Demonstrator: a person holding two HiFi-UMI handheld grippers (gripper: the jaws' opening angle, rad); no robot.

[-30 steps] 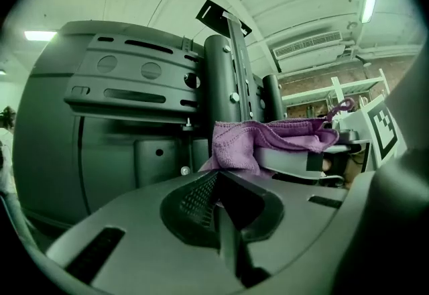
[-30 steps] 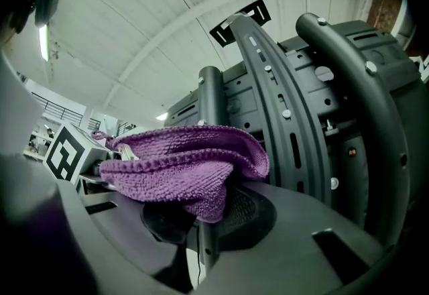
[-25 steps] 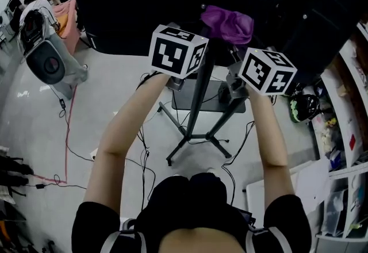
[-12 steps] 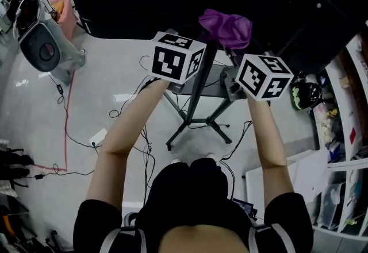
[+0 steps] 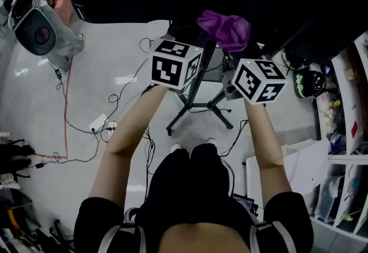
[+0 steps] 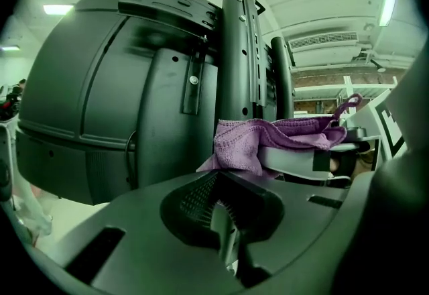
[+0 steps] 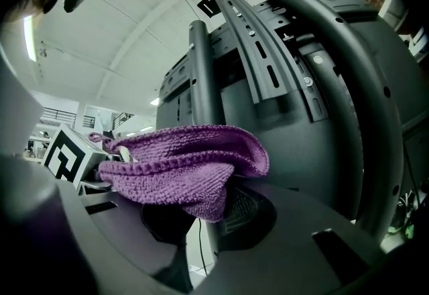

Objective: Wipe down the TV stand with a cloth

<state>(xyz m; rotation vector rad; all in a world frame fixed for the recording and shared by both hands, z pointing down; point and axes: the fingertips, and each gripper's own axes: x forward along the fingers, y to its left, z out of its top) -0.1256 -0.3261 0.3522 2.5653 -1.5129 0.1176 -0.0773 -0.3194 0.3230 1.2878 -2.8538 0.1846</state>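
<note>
The cloth (image 5: pixel 225 29) is one purple knitted piece, clamped in my right claw (image 7: pixel 224 216). It is bunched over the jaw tips and droops off their left side. My left claw (image 6: pixel 220 201) has its jaws pressed together with nothing between them. It sits just beside the right claw, with the cloth's near edge hanging just past its tips.

There are two marker cubes, one per claw: the left marker cube (image 5: pixel 175 64) and the right marker cube (image 5: pixel 259 80).

The one TV stand (image 5: pixel 198 82) rises as a dark post between my two claws, with its legs splayed on the floor (image 5: pixel 115 62) below. From the right gripper view I count three slotted rails (image 7: pixel 261 52) climbing the screen's back panel (image 6: pixel 87 86). The cloth is just in front of them, though I cannot tell whether it touches.

The panel's dark bulk fills the top edge of the head view, close ahead of both claws. To my left the floor lies open apart from loose cables (image 5: pixel 66 114), and one grey machine (image 5: pixel 37 30) stands well off. To my right the shelves (image 5: pixel 348 102) crowd in near the stand.
</note>
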